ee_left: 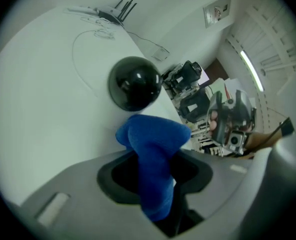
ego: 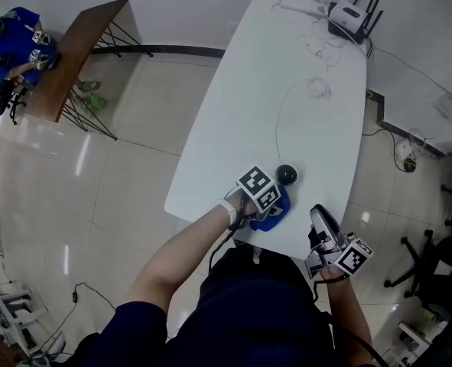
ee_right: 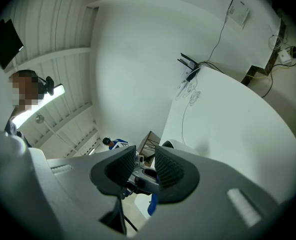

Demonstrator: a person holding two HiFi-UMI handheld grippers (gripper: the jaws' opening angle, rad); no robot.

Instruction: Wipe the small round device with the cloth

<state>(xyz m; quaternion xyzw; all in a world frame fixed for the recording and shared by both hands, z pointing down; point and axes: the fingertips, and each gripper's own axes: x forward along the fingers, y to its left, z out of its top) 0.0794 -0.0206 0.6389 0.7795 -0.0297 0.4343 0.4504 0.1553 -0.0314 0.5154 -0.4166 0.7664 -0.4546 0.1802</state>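
Your left hand-held gripper (ee_left: 155,171) is clamped on the bunched blue fabric cloth (ee_left: 153,149); the cloth sticks out past the jaws in a rounded wad. In the head view the same gripper (ego: 270,209) sits over the near end of the long white desk (ego: 233,136), angled down, with the cloth (ego: 273,216) at its tip.

The small round glossy black device (ee_left: 134,83) sits on the desk just beyond the wad. The gap is very small, and I can't tell if they touch. From the head view the device (ego: 287,175) is near the desk's front edge, with a thin white cable (ego: 281,105) running from it up the desk.

Your right hand-held gripper (ee_right: 145,166) has its jaws a narrow gap apart with nothing between the pads. It (ego: 323,222) is at the desk's near right corner, well apart from the device.
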